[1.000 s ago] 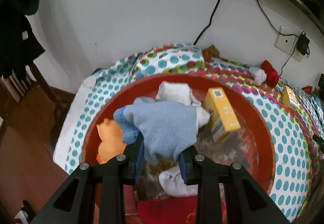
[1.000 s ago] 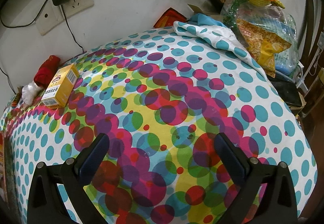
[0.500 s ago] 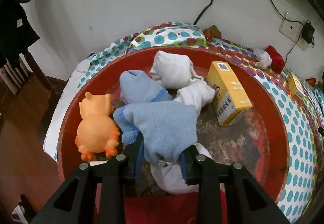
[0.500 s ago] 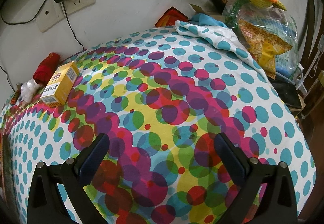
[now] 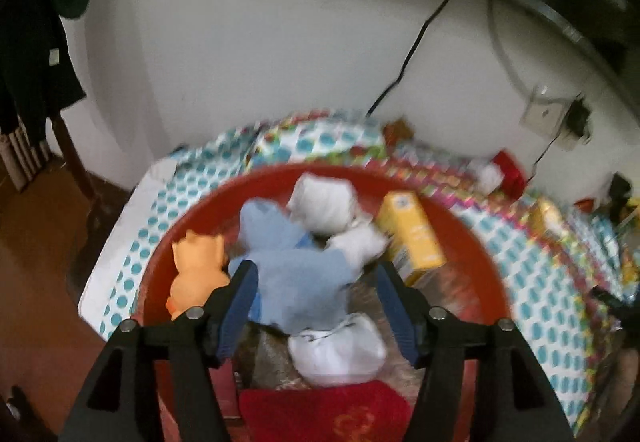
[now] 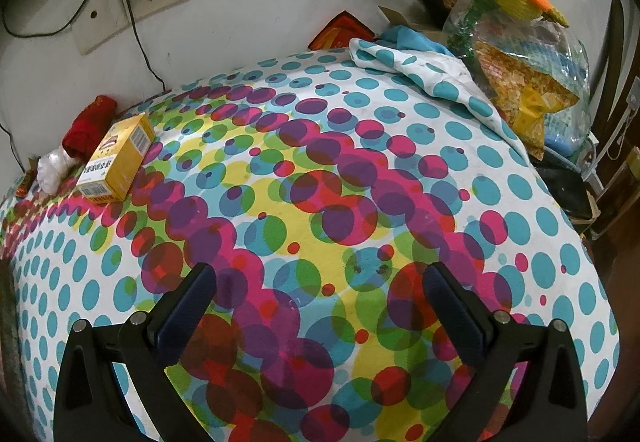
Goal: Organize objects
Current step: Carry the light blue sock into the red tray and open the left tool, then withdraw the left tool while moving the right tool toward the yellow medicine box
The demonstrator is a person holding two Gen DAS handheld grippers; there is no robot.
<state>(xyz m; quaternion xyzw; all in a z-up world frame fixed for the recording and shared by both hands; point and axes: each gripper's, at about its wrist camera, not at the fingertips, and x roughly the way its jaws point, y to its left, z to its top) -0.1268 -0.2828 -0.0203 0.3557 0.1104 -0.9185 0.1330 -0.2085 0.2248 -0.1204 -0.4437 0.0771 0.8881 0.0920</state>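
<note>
Lying crumpled in the red basin (image 5: 472, 242), the light-blue cloth (image 5: 300, 282); soft, rumpled.

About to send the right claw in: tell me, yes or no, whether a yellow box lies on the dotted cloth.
Yes, a yellow box lies flat on the dotted cloth.

A basin (image 5: 480, 254) sits on the cloth-covered desk (image 6: 440, 130). Inside it, a toy animal (image 5: 196, 270) lies at the left, a carton (image 5: 416, 234) at the right, and a towel (image 5: 296, 282) in the middle between the left gripper's (image 5: 316, 294) parted fingers (image 5: 240, 298). Rolled socks (image 5: 324, 202) lie behind the towel; another sock (image 5: 340, 350) lies before it. On the desk, a second carton (image 6: 116, 158) lies near the wall socket (image 6: 132, 10).
</note>
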